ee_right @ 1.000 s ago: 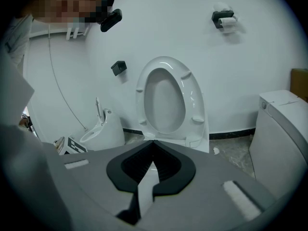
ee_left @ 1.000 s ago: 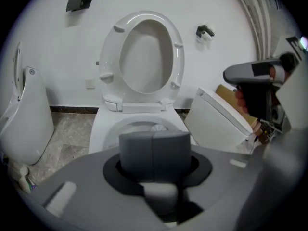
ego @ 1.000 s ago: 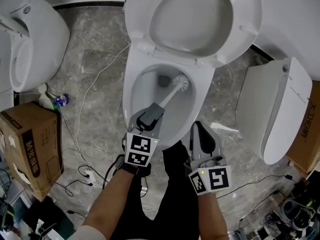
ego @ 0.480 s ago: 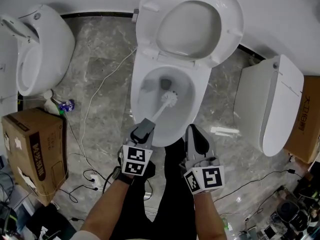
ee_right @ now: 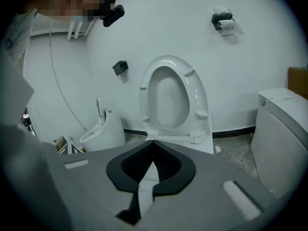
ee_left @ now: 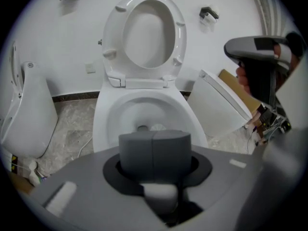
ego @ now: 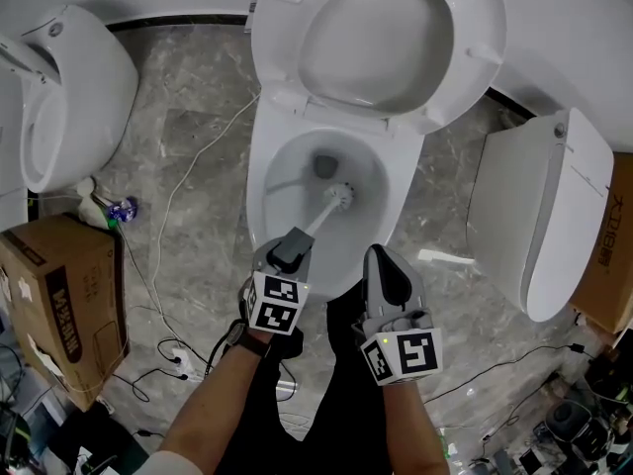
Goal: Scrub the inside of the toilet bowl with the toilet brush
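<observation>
My left gripper (ego: 293, 249) is clamped on the thick grey grip at the top of the toilet brush (ego: 322, 217). The white shaft slants down into the toilet bowl (ego: 259, 178), with the bristle head low on the inner wall just beside the drain opening. I judge the brush light, a stiff plastic stick with springy bristles, so weight is no worry, but leverage is. Held this far from the head, it may try to twist on wet, slick porcelain. That chunky grip fills the jaws and is the right place to hold, well clear of the dirty end. My right gripper (ego: 384, 265) hangs by the bowl's front rim, jaws pressed together on nothing. The seat (ego: 381, 43) stands raised.
</observation>
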`<state>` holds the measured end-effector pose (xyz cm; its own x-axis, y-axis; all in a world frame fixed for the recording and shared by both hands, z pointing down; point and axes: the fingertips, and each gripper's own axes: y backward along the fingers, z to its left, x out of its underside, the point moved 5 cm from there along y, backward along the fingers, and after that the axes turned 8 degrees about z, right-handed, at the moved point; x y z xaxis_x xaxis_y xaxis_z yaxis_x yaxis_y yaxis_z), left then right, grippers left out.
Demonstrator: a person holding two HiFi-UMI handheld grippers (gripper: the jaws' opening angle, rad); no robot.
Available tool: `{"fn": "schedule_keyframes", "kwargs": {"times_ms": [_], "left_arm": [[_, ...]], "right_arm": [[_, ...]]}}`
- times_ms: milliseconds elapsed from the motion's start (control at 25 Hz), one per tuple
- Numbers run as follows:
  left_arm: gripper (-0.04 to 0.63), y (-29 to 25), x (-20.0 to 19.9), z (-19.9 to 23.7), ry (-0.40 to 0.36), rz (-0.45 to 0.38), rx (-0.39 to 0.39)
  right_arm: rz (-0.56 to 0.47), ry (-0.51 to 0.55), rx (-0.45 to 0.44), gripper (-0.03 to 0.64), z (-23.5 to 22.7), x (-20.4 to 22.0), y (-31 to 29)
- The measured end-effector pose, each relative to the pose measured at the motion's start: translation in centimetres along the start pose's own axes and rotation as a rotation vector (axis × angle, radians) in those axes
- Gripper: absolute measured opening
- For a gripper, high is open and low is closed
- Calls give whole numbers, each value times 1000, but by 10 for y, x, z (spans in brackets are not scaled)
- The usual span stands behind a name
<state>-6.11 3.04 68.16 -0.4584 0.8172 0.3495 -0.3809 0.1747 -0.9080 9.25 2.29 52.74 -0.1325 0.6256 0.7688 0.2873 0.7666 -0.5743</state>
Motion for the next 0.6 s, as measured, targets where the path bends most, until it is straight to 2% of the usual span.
{"fn": "schedule_keyframes", "kwargs": {"times_ms": [280,600], "left_arm": [[153,-27,-16,0,23,-24,1],[153,-39,-34,14,62,-95,-12]], "right_arm": [[-3,12,-7,12,-22,-1,-24],[-29,23,-21,12,-29,-10,-40]]}}
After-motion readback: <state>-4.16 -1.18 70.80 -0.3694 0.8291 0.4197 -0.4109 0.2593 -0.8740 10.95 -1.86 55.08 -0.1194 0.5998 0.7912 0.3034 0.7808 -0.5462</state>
